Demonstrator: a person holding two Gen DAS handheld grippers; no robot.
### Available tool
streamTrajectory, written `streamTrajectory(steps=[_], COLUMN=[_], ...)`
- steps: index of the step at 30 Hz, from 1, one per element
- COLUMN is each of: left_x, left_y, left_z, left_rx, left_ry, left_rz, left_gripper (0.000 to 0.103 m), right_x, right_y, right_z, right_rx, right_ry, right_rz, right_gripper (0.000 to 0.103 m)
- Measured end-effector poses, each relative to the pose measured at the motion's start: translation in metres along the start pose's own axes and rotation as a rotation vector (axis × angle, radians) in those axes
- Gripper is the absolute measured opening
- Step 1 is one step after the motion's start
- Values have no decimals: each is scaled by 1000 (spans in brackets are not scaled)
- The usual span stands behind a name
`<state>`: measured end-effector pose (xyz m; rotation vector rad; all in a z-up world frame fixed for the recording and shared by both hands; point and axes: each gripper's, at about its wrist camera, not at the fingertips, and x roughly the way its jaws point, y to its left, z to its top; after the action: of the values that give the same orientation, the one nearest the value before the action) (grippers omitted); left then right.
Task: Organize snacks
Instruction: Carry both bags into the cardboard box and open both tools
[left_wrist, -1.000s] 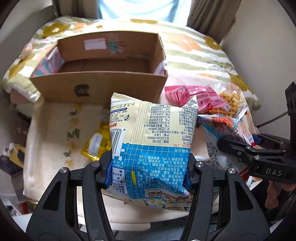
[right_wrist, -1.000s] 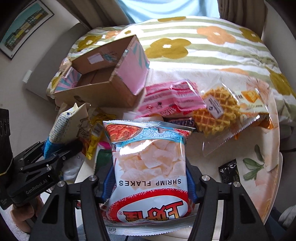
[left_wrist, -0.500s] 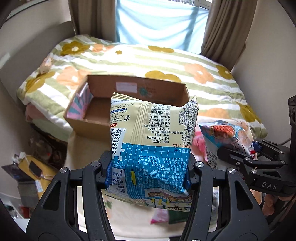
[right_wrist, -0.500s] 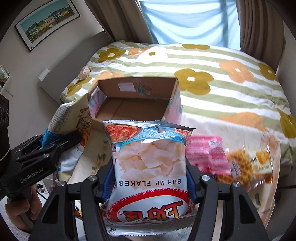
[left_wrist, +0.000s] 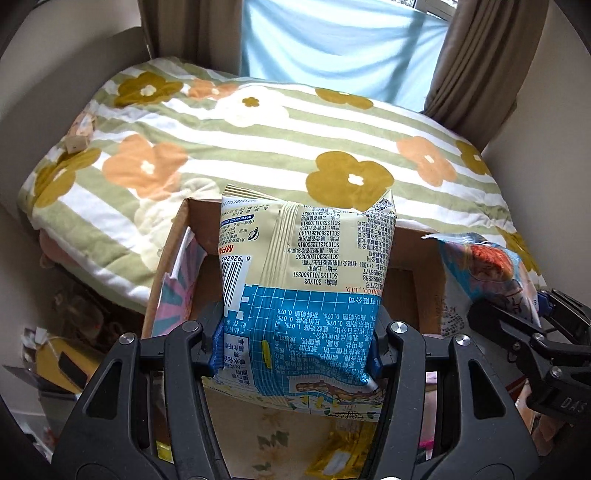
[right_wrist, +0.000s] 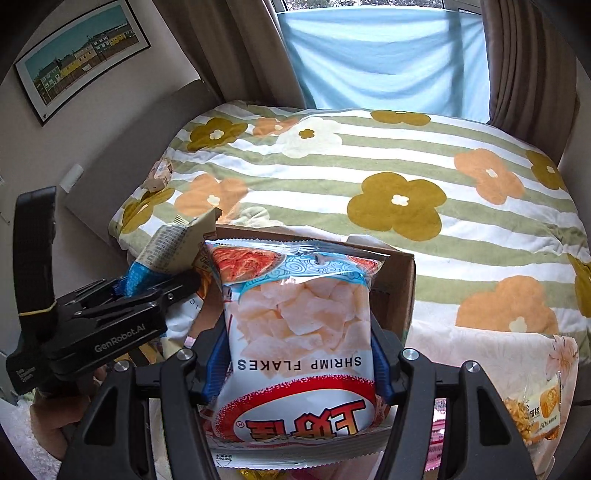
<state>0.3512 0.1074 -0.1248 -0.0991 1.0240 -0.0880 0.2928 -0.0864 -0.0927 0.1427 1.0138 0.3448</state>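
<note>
The right gripper (right_wrist: 297, 350) clamps an upside-down shrimp flakes bag (right_wrist: 299, 332) over the cardboard box (right_wrist: 397, 291), while the left gripper (right_wrist: 166, 286) alongside pinches a cream-and-blue packet (right_wrist: 170, 247).

Both grippers now sit higher and closer to the cardboard box (left_wrist: 413, 291) than a second ago. The left gripper (left_wrist: 295, 347), clamping the cream-and-blue packet (left_wrist: 306, 280), now hangs over the box opening instead of in front of its near wall. The right gripper (right_wrist: 299, 365) with the shrimp flakes bag (right_wrist: 299, 332) is up over the box too; loose snacks have dropped mostly out of view.
</note>
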Motion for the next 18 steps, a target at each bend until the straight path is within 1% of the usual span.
streamTrajectory(steps=[3,5,7,8,9,12,16,18], left_x=[22,36,43,43,42,42,35,33], left_y=[9,12,14,15,16,15,15,16], left_z=[4,7,6,5,5,2,-14,-20], left_rx=[9,16,19,21,28,55,85,85], left_ry=[19,37,43,32,18,28,35,44], left_rz=[11,13,27,34,40,43,63,58], left_gripper=[54,61,95,100,103,103,103,103], right_x=[9,14,19,21,23,29,38,42], right_y=[-3,-4,-5,-6,-7,-9,-11,-12], right_z=[6,8,10,10,10,10,9,10], right_rx=[16,22,29,32,36,46,51,55], right_ry=[6,14,25,29,33,46,67,78], right_rz=[-12,-22,-28,-31,-34,-39,-47,-48], right_gripper=[58,58,58,58,58,58,58,58])
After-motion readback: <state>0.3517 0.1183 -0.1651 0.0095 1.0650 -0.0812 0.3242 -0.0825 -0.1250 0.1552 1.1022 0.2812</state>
